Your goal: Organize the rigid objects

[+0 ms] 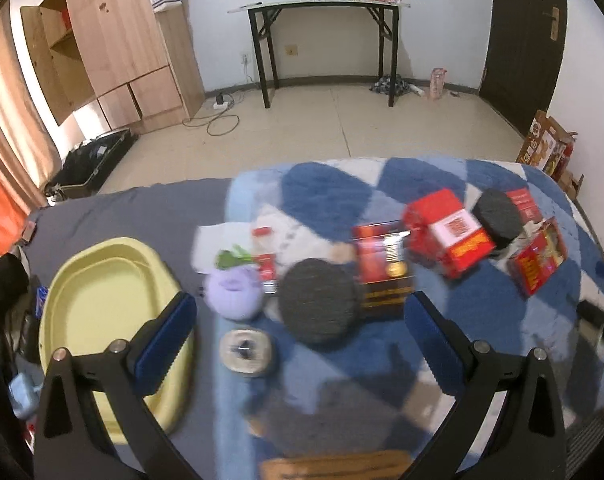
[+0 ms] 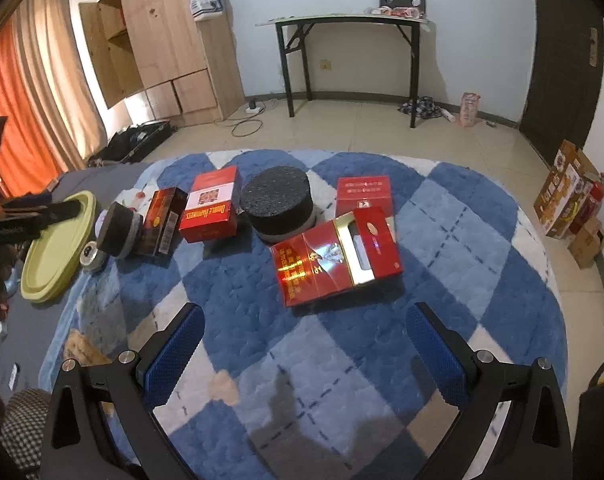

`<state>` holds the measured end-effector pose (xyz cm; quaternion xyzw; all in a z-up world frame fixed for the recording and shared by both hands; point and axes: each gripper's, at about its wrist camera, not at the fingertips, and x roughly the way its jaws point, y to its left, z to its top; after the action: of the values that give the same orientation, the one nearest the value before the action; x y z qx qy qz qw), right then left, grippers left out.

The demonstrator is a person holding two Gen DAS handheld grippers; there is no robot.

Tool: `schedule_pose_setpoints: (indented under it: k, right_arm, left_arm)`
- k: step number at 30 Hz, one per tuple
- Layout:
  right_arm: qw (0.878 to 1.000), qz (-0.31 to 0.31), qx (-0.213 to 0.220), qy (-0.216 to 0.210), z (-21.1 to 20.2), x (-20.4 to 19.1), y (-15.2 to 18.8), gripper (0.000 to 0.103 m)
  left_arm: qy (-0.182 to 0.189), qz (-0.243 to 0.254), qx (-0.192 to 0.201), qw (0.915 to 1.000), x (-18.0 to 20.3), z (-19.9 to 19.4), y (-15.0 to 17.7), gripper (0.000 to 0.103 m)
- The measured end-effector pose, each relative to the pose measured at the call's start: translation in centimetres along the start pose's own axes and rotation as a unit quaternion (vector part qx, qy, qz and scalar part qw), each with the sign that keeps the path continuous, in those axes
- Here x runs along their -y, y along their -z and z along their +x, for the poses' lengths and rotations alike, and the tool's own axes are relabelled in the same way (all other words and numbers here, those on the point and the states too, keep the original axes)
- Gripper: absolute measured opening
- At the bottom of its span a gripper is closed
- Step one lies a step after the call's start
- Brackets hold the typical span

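My left gripper (image 1: 302, 320) is open and empty above the blanket, just short of a small black round box (image 1: 319, 300) and a round metal tin (image 1: 248, 352). A dark red-and-gold box (image 1: 383, 268) and a red box (image 1: 447, 232) lie behind. A yellow-green tray (image 1: 102, 304) lies to the left. My right gripper (image 2: 302, 340) is open and empty, short of an open red-and-gold box (image 2: 333, 256). Beyond it stand a large black round box (image 2: 278, 202), a red box (image 2: 212, 204) and a flat red box (image 2: 363, 194).
A purple round toy (image 1: 234, 294) and a small red-capped bottle (image 1: 264, 260) lie by white paper near the tray. The blue-and-white blanket (image 2: 441, 240) covers the bed. A black table (image 2: 349, 40), wooden wardrobe (image 2: 166, 32) and cartons (image 2: 565, 192) stand on the floor beyond.
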<state>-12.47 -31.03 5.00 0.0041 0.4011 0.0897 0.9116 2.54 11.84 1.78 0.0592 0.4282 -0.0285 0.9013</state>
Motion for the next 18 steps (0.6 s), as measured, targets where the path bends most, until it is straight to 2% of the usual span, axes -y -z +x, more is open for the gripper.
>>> schedule_pose_setpoints:
  k: [2, 4, 7, 9, 12, 15, 18]
  right_arm:
    - [1.000, -0.020, -0.001, 0.004, 0.6, -0.4, -0.8, 0.103]
    - [0.998, -0.049, 0.005, 0.033, 1.5, -0.8, -1.5, 0.103]
    - [0.993, -0.082, 0.016, 0.082, 2.8, -1.5, -1.9, 0.103]
    - [0.992, -0.089, 0.019, 0.087, 3.5, -1.9, -1.8, 0.103]
    - [0.993, -0.096, 0.038, 0.061, 3.7, -2.0, -1.3, 0.103]
    - [0.994, -0.064, 0.083, 0.013, 2.1, 0.4, -0.8, 0.103]
    - [0.993, -0.056, 0.106, -0.008, 1.1, 2.2, -1.1, 0.103]
  left_arm:
    - [-0.004, 0.005, -0.016, 0.9998, -1.4, 1.0, 1.0, 0.103]
    - [-0.008, 0.001, -0.026, 0.9996, -1.9, 1.8, 2.0, 0.103]
    - [0.000, 0.012, -0.041, 0.9991, -1.3, 3.3, 2.9, 0.103]
    - [-0.002, 0.029, -0.044, 0.9986, -0.8, 3.9, 3.3, 0.103]
    - [-0.001, 0.038, -0.047, 0.9981, -0.7, 4.4, 3.6, 0.103]
    - [0.019, 0.030, -0.049, 0.9982, -0.8, 4.3, 3.8, 0.103]
    - [0.032, 0.035, -0.040, 0.9981, -0.7, 4.1, 3.8, 0.103]
